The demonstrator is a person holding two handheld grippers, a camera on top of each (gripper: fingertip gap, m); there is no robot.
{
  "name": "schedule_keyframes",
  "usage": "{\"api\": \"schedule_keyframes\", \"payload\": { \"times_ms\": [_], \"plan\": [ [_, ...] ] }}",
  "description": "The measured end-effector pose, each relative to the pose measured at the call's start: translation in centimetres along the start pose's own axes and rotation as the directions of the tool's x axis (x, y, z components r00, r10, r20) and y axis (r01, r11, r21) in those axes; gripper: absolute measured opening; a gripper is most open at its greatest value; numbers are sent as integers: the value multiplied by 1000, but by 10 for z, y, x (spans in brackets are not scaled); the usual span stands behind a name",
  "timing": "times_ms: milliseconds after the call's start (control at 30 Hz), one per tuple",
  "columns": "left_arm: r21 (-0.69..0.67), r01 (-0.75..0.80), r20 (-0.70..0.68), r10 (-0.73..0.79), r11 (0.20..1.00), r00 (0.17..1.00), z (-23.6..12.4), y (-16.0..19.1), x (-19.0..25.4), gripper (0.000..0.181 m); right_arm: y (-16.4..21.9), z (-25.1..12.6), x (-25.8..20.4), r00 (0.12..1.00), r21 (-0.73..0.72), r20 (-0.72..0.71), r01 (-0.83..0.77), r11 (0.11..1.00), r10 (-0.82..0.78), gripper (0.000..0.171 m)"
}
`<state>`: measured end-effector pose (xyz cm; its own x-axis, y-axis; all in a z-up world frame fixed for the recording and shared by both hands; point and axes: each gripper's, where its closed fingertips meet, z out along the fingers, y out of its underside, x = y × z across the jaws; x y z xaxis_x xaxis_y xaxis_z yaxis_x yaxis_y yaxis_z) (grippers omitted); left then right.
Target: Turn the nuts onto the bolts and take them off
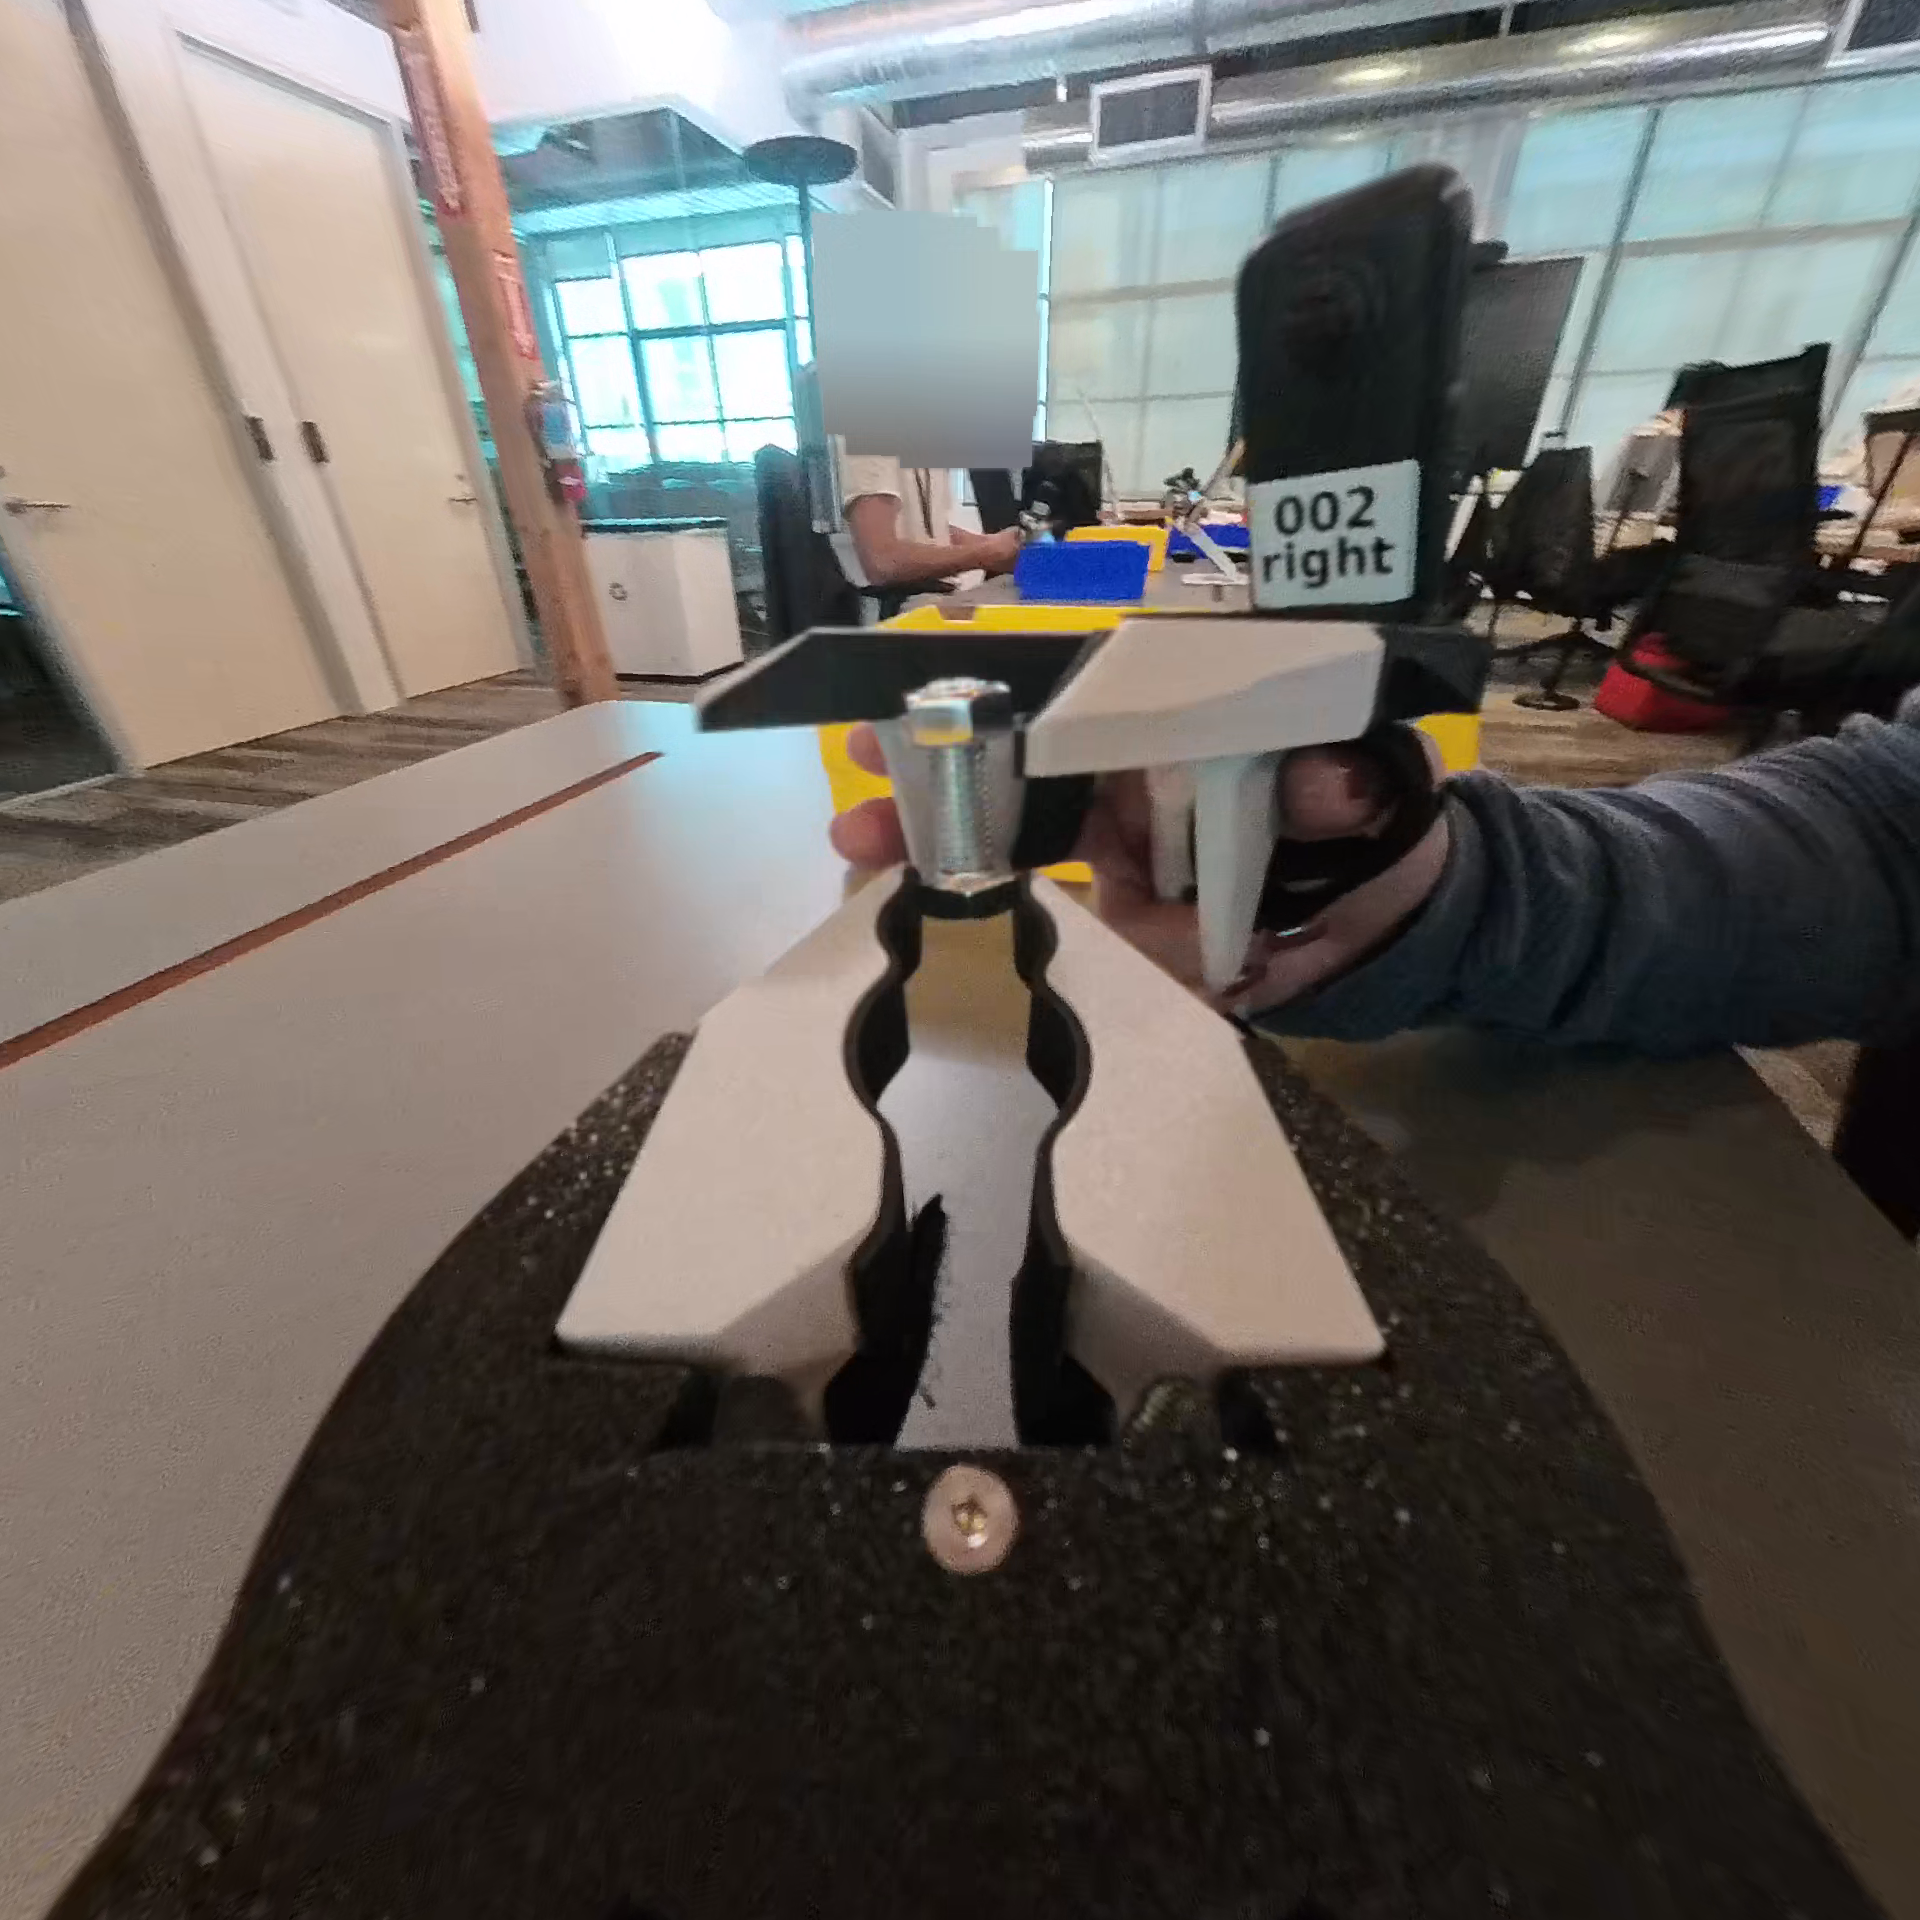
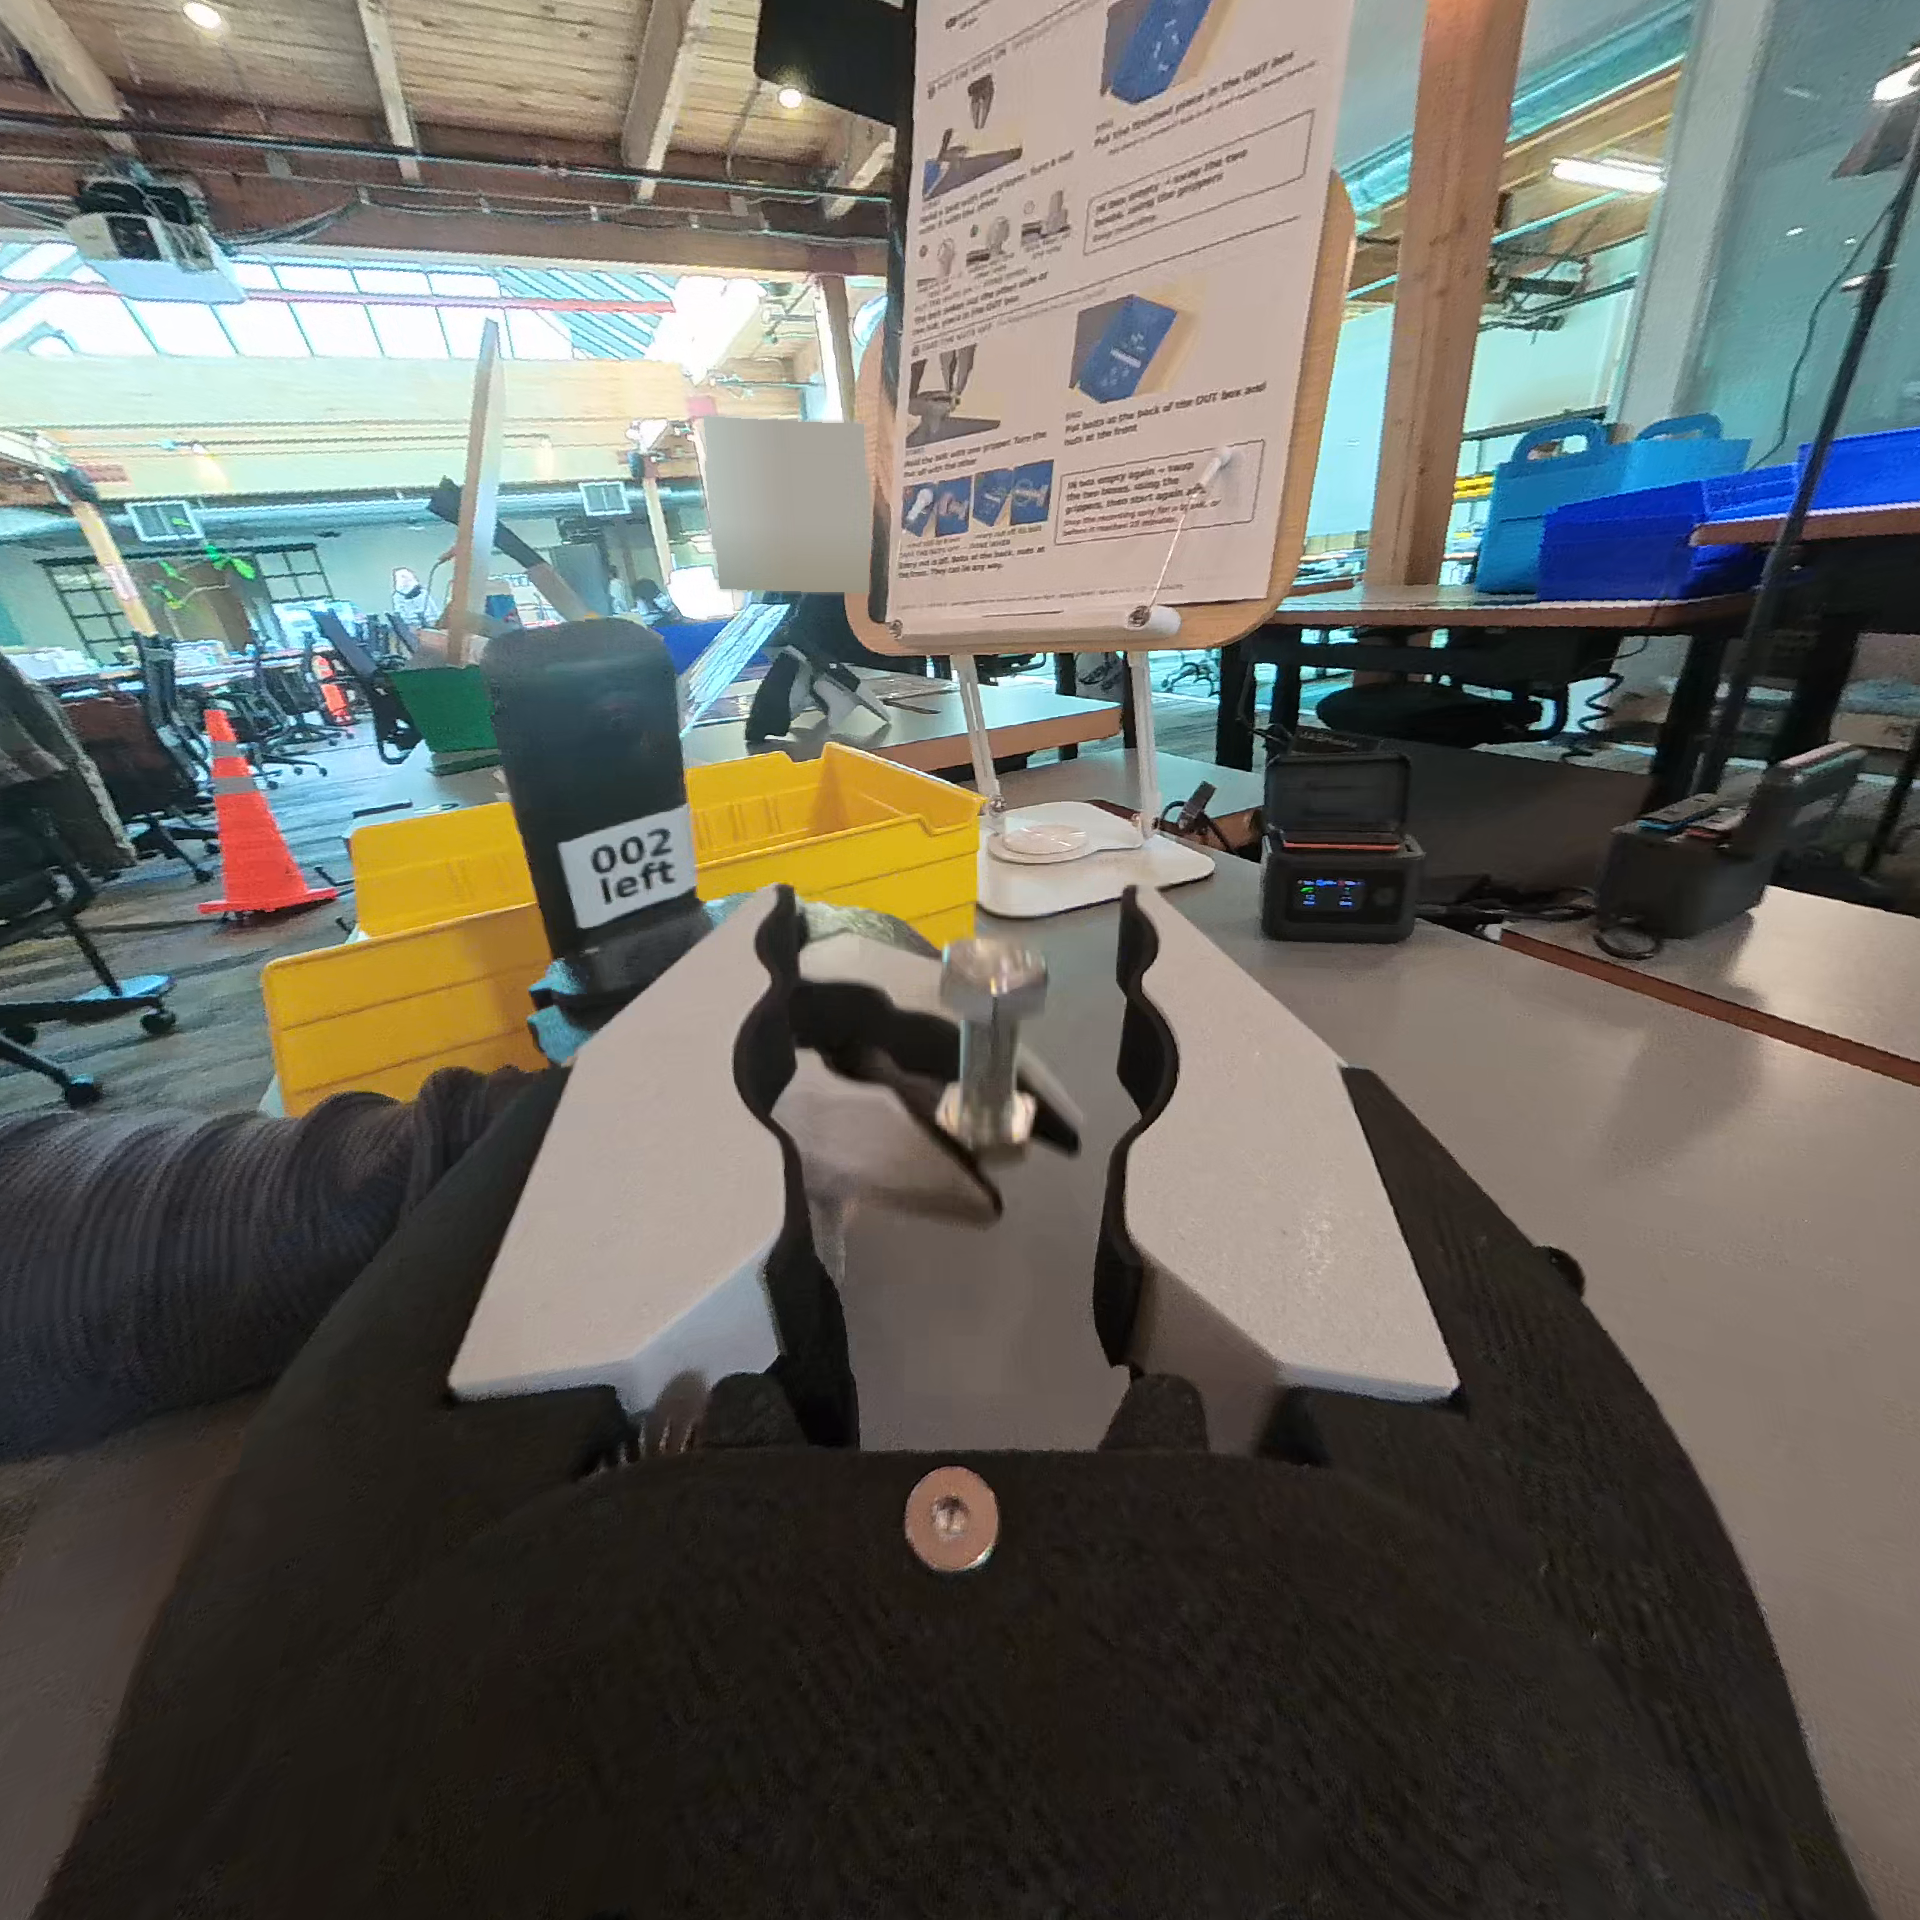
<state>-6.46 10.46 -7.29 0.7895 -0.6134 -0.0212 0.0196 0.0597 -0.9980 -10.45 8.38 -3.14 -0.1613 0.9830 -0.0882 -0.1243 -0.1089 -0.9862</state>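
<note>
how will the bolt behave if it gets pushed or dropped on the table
Probably rigid and heavy for its size: the bolt looks like solid bright metal. Likely slippery: the left tool pinches only the nut at its lower end, so a sideways push could tilt it. On the flat table its round shank may roll.

White printed label [image 1: 1332,533] on right gripper camera, another [image 2: 627,869] on left's, printed instruction sheet [image 2: 1101,301] on stand

An open-plan office used as a workshop: rows of desks with black office chairs [image 1: 1745,499], exposed ceiling ducts [image 1: 1143,52], yellow [image 2: 831,831] and blue parts bins [image 2: 1621,520], and an orange traffic cone [image 2: 249,821].
</note>
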Motion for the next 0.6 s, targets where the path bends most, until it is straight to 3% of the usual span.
{"api": "schedule_keyframes", "payload": {
  "times_ms": [100, 267, 367, 467, 600],
  "plan": [
    [-27, -4, -16, 3, 1000, 1000, 5, 5, 5, 16, 0, 1, -9, 999, 2, 44, 9, 1000, -9, 60],
    [93, 119, 150, -132, 989, 980, -15, -10, -36, 15, -3, -2, -5, 999, 2, 36, 14, 1000, -14, 57],
    [90, 84, 64, -90, 992, 994, -15, -13, -21, 15, -2, -1, -3, 1000, 1, 31, -3, 1000, 3, 59],
    [2, 41, -51, -40, 999, 998, -3, -2, 5, 16, 2, 1, -9, 999, -9, 52, 4, 1000, -4, 60],
    [-10, 49, 42, -49, 999, 998, -2, 2, -11, 16, 3, 3, -12, 998, -14, 53, 23, 1000, -22, 70]
  ]
}}
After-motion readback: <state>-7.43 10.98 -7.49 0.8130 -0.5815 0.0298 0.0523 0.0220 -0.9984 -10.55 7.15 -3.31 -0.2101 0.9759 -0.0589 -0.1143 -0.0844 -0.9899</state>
